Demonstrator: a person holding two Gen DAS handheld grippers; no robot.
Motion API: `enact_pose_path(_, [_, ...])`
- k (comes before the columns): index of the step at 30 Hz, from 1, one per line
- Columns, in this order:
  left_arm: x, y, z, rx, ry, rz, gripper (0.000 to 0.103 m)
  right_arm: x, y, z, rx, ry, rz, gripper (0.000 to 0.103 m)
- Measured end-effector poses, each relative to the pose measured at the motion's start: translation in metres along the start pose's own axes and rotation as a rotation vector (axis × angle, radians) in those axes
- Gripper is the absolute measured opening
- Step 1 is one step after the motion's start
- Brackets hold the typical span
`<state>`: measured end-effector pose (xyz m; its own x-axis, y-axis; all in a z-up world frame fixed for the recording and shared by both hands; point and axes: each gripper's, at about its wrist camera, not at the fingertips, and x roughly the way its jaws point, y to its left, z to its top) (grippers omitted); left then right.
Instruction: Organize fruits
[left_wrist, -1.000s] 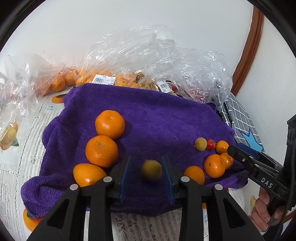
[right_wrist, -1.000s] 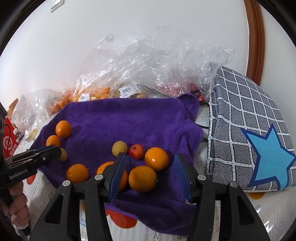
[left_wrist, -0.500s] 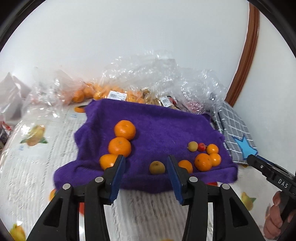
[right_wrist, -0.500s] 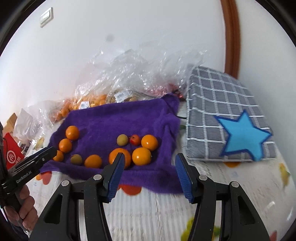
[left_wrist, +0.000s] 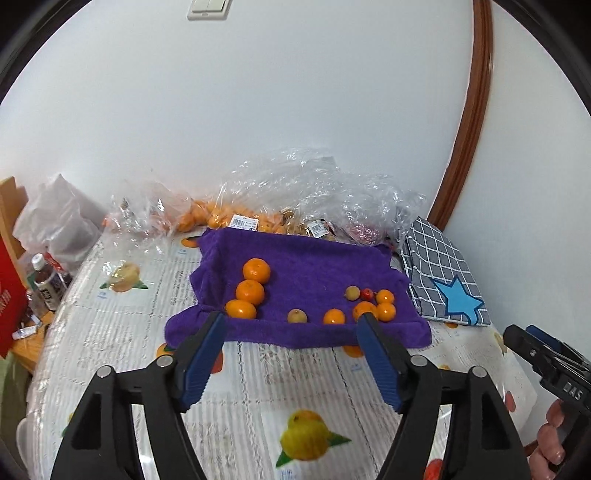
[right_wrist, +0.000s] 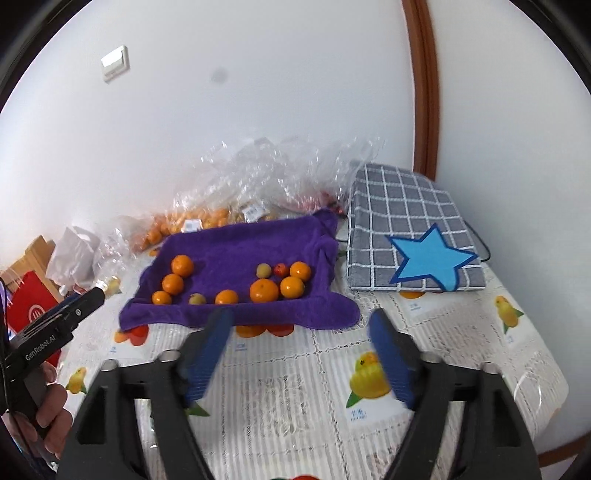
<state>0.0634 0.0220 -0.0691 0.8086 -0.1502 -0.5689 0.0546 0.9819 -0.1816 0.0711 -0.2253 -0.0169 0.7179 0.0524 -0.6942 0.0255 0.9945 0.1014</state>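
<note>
A purple towel (left_wrist: 314, 266) (right_wrist: 236, 254) lies on the table and carries the fruit. Three oranges (left_wrist: 250, 291) stand in a line at its left. A greenish-brown fruit (left_wrist: 297, 316) (right_wrist: 197, 299) and one orange (left_wrist: 334, 316) sit along its front edge. At the right, oranges (right_wrist: 264, 290) cluster with a pale yellow fruit (right_wrist: 263, 270) and a small red fruit (right_wrist: 281, 270). My left gripper (left_wrist: 290, 321) hangs above the table in front of the towel, its jaws opening with nothing between them. My right gripper (right_wrist: 301, 321) is likewise raised, jaws opening and empty.
Clear plastic bags (left_wrist: 295, 199) holding several oranges lie against the wall behind the towel. A grey checked cloth with a blue star (right_wrist: 413, 236) sits to the right. Bottles (left_wrist: 46, 282) and a red box (right_wrist: 31, 314) stand at the left. A fruit-print tablecloth (left_wrist: 258, 398) covers the table.
Both grippers have pulled back and up from the towel and their jaws have spread wider. The greenish-brown fruit that sat between the left jaws now rests on the towel.
</note>
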Motion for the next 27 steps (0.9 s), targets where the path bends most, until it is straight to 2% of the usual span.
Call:
enact_pose_path(3, [-0.017,-0.008,-0.002,0.015,-0.012,0.015,0.077,-0.019,0.001,-0.005,-0.009,-0.023,0.011,0.087])
enact_pose_path(5, [-0.026,-0.013,-0.002,0.028,-0.02,0.022,0.082,-0.03,0.0,-0.008,-0.013,-0.042,-0.011,0.09])
enact_pose_path(9, [-0.039,-0.025,-0.004,0.054,-0.035,0.038,0.083,-0.05,-0.003,-0.01,-0.016,-0.07,-0.048,0.096])
enact_pose_path(27, [-0.065,-0.033,-0.009,0.055,-0.07,0.047,0.085,-0.08,-0.008,-0.021,0.0,-0.082,-0.115,0.096])
